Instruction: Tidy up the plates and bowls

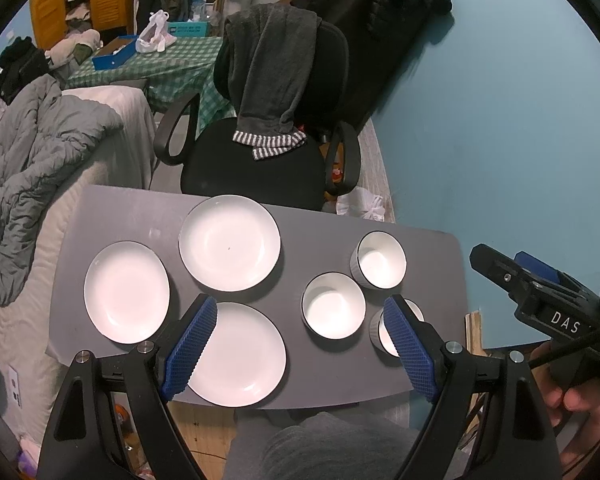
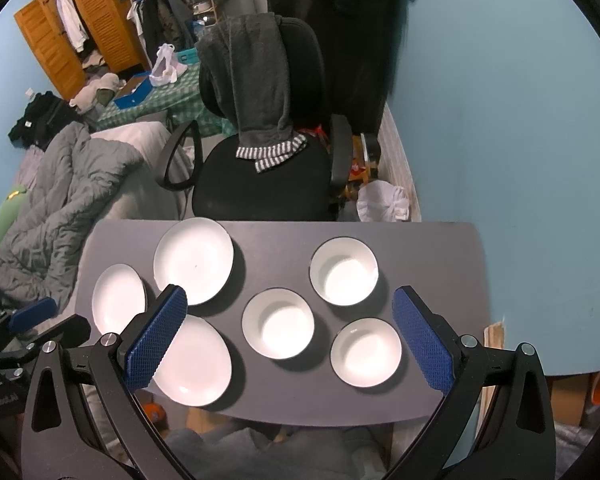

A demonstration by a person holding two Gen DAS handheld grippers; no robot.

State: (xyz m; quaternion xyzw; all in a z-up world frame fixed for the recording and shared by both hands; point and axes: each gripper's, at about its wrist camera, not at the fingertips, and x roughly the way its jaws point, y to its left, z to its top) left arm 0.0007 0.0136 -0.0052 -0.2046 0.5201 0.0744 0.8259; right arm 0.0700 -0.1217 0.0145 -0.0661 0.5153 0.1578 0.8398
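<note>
Three white plates lie on the left half of a grey table (image 1: pixel 308 384): a far plate (image 1: pixel 229 242), a left plate (image 1: pixel 126 291) and a near plate (image 1: pixel 240 356). Three white bowls stand on the right half: a far bowl (image 2: pixel 344 271), a middle bowl (image 2: pixel 278 324) and a near bowl (image 2: pixel 366 353). My left gripper (image 1: pixel 300 348) is open and empty, above the near edge. My right gripper (image 2: pixel 288 340) is open and empty, above the middle bowl. In the left wrist view the right gripper (image 1: pixel 540 292) shows at the right.
A black office chair (image 1: pixel 260 160) with a grey towel stands behind the table. A bed with a grey duvet (image 1: pixel 32 160) lies at the left. A blue wall (image 1: pixel 500 120) is at the right. My knees (image 1: pixel 324 448) are under the near edge.
</note>
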